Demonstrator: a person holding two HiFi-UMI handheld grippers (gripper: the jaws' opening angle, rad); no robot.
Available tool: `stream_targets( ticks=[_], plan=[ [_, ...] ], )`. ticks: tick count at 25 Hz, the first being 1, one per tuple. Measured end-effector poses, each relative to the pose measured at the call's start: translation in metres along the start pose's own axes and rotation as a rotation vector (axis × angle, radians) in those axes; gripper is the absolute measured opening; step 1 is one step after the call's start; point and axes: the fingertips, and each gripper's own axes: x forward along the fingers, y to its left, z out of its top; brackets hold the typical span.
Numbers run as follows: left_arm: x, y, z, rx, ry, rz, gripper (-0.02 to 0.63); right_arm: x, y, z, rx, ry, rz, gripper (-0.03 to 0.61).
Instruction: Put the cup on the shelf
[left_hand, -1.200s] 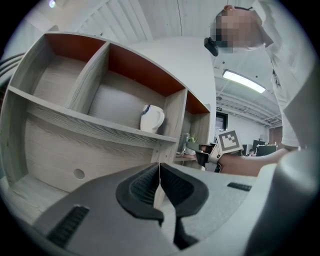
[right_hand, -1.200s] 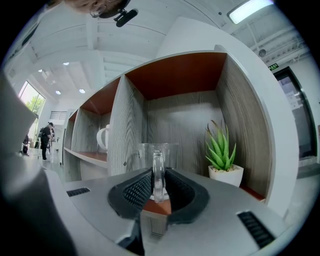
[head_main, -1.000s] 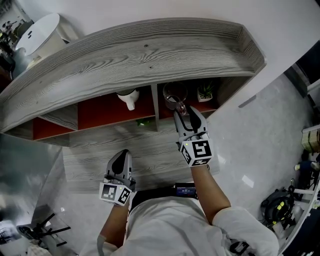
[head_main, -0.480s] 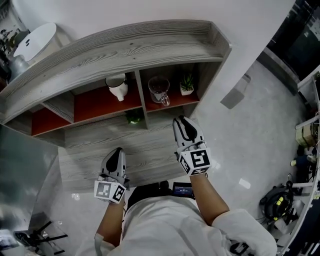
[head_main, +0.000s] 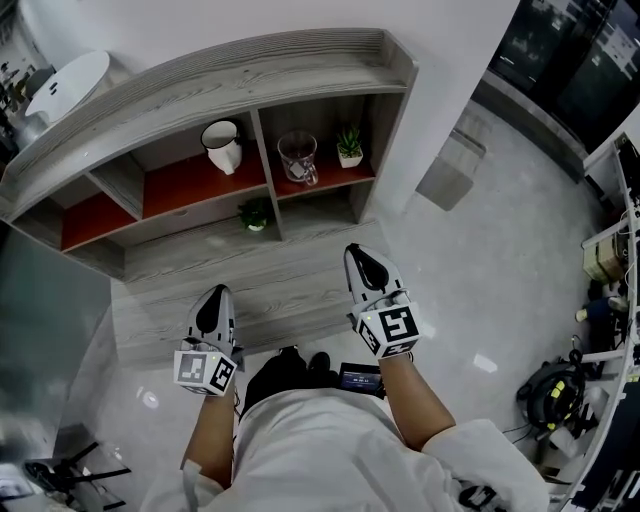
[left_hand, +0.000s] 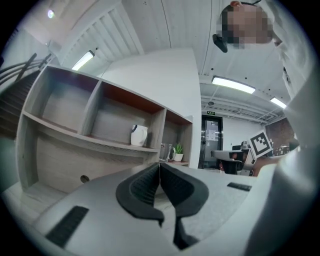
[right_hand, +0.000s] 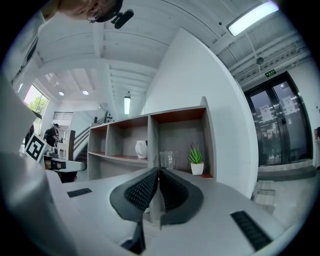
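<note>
The clear glass cup (head_main: 299, 157) stands upright in the right compartment of the grey wooden shelf (head_main: 250, 70), on its red board, left of a small potted plant (head_main: 349, 146). In the right gripper view the cup (right_hand: 167, 160) shows beyond the jaw tips, well apart from them. My right gripper (head_main: 362, 262) is shut and empty, held back from the shelf over the wooden floor. On the left, my other gripper (head_main: 215, 306) is shut too, with nothing in it. The left gripper view shows the cup (left_hand: 165, 152) far off.
A white jug (head_main: 222, 146) stands in the middle compartment. A small green plant (head_main: 255, 213) sits on the lower board. A white round thing (head_main: 68, 83) stands at the shelf's left end. Bags and gear (head_main: 560, 405) lie on the grey floor at right.
My right gripper has let go of the cup, drawn back from the shelf and shut empty. The whole view has backed away from the shelf. The left gripper has stayed shut.
</note>
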Motion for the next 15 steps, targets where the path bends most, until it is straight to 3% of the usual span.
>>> stream_targets(
  ticks=[8,15],
  plan=[
    [-0.024,0.000,0.020,0.038,0.003,-0.018,0.012,-0.039,0.029,0.001,0.027,0.001,0.048,0.040],
    [-0.080,-0.009,0.036,0.108,-0.018,-0.048,0.012,-0.093,0.067,0.016,-0.027,-0.021,-0.011,0.040]
  ],
)
